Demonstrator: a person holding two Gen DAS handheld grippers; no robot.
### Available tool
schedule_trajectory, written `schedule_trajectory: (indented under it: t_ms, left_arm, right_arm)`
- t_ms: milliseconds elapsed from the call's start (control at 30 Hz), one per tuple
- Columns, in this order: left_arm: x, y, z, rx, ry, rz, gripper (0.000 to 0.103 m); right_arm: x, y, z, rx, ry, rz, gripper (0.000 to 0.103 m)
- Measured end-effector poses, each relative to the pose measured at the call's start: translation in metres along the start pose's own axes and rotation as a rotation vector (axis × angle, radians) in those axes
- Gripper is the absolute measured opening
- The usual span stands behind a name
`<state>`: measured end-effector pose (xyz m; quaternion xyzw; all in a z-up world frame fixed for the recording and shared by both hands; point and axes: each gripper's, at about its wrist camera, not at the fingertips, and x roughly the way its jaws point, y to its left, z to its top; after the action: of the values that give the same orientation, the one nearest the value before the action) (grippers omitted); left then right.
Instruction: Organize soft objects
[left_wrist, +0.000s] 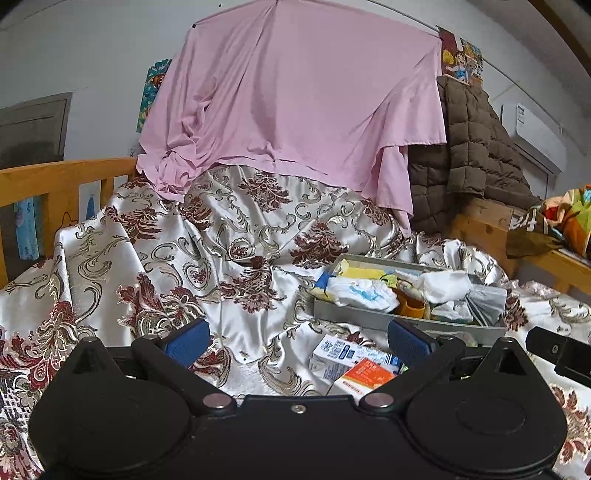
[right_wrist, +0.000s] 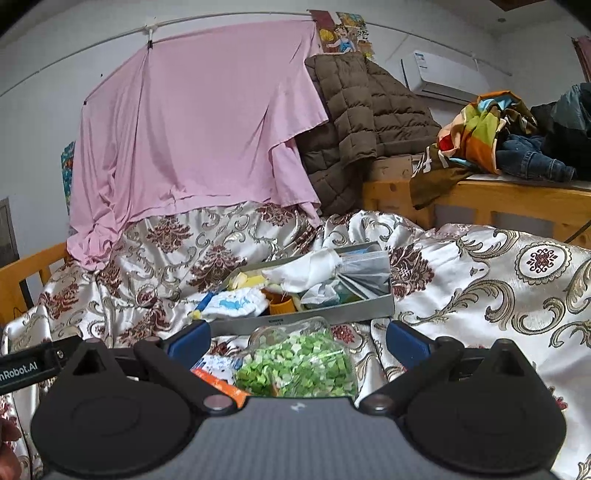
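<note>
Left wrist view: left gripper (left_wrist: 298, 341) spread wide, blue fingertips (left_wrist: 187, 341) well apart, nothing held between them. Below the gap, satin bedspread (left_wrist: 229, 258) with maroon floral pattern covering the bed. Ahead and to the right, grey tray (left_wrist: 369, 316) resting on the bedspread, filled with soft objects: white cloth with blue print (left_wrist: 360, 293), crumpled white cloth (left_wrist: 445, 284), yellow item (left_wrist: 360, 272), orange cup (left_wrist: 410, 307). Just in front of the tray, white-and-blue carton (left_wrist: 334, 356) and orange box (left_wrist: 365, 376), touching each other. Pink sheet (left_wrist: 295, 103) hanging behind; brown quilted jacket (left_wrist: 469, 147) beside it on the right. Right wrist view: right gripper (right_wrist: 298, 341) likewise wide open, holding nothing. Between the spread fingers, lying on the bedspread, clear bag of green pieces (right_wrist: 299, 363), just in front of the tray (right_wrist: 332, 315); orange box (right_wrist: 218, 384) touching the bag on its left. Inside the tray, printed white cloth (right_wrist: 236, 302) at the left end, crumpled white cloth (right_wrist: 306, 269) in the middle. Pile of coloured clothes (right_wrist: 491, 133) on the wooden bed frame (right_wrist: 498, 199) at far right.
</note>
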<state>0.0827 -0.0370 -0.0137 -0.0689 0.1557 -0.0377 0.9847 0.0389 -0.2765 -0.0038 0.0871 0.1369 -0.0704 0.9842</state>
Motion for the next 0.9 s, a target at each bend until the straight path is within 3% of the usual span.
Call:
schedule_trajectory:
  t_ms: [167,500,900]
  left_arm:
    - [0.000,0.006,-0.004,-0.002,-0.002,0.003,0.102]
    - [0.013,0.017,-0.016,-0.083,0.069,-0.001,0.102]
    - [0.019,0.016,-0.026,-0.044,0.102,0.020,0.102]
  right_arm:
    - [-0.001,0.008,-0.009,-0.013,0.032,0.007,0.103]
    - [-0.006,0.025,-0.020,-0.074,0.053,0.010,0.103]
    - [0.003,0.017,-0.025,-0.046,0.103,-0.017,0.103]
